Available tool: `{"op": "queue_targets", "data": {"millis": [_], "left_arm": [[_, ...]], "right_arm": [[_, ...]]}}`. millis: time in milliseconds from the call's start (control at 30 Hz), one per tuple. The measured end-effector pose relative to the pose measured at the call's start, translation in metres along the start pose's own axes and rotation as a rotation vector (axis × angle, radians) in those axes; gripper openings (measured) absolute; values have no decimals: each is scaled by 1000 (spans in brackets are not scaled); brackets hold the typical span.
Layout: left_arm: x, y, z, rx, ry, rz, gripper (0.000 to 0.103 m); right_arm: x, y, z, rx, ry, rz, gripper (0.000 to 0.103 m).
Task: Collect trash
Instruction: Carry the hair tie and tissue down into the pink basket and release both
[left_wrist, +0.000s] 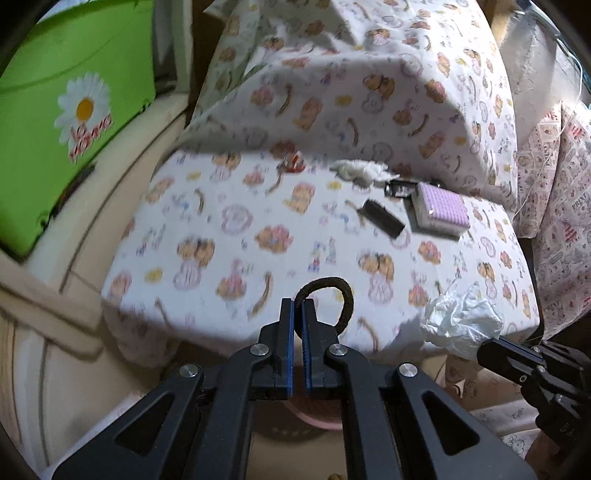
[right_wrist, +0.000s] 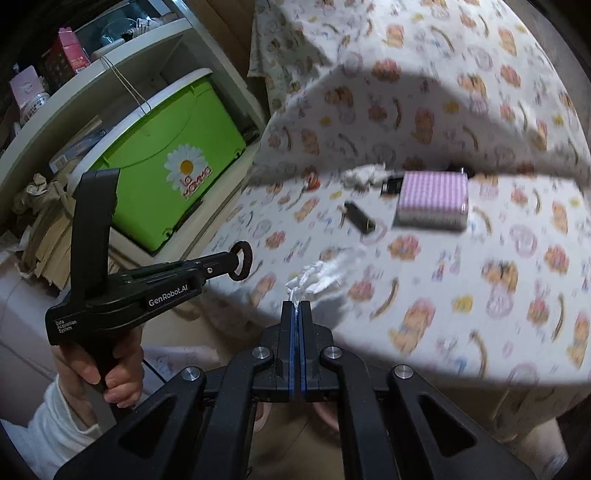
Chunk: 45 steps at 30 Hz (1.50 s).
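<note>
Right wrist view, left tongs (right_wrist: 242, 263) tilted upward pinching black loop (right_wrist: 244, 254), right tongs (right_wrist: 296, 308) pinching crumpled tissue (right_wrist: 321, 275)

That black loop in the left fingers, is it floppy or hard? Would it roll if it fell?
The loop looks like a hair tie, so probably soft and stretchy: the left gripper pinches one side flat while the rest keeps its round shape. It seems very light. Dropped on the cloth, it would likely flop flat rather than roll.

patterned cloth (right_wrist: 443, 295) is motion-blurred; green box (left_wrist: 55, 129) cut off.
</note>
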<state>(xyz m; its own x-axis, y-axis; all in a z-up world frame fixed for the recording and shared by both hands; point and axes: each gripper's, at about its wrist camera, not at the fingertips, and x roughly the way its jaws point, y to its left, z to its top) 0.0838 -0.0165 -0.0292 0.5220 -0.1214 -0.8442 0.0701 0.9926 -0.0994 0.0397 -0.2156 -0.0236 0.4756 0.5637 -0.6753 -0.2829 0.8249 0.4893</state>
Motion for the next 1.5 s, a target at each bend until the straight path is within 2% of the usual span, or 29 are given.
{"op": "queue_targets", "data": {"millis": [167, 333, 500, 600, 700, 1067, 1333, 1500], "left_arm": [[-10, 2, -12, -8, 0, -14, 3], [-12, -5, -19, 30, 14, -23, 3], [-6, -7, -22, 56, 39, -17, 3], [-4, -3, -21, 46, 54, -29, 3], [-1, -5, -24, 55, 78, -45, 3], [47, -24, -50, 98, 255, -63, 3], [90, -29, -76, 99, 367, -14, 3], [110, -31, -90, 122, 401, 26, 4]], "right_arm": [[3, 15, -8, -75, 35, 12, 2], [5, 23, -19, -141, 77, 7, 2], [18, 22, -28, -154, 156, 11, 2], [32, 15, -35, -98, 238, 33, 2], [48, 7, -44, -88, 300, -39, 2], [82, -13, -65, -50, 432, -195, 2], [106, -30, -75, -20, 464, -271, 2], [118, -38, -80, -18, 495, -304, 2]]}}
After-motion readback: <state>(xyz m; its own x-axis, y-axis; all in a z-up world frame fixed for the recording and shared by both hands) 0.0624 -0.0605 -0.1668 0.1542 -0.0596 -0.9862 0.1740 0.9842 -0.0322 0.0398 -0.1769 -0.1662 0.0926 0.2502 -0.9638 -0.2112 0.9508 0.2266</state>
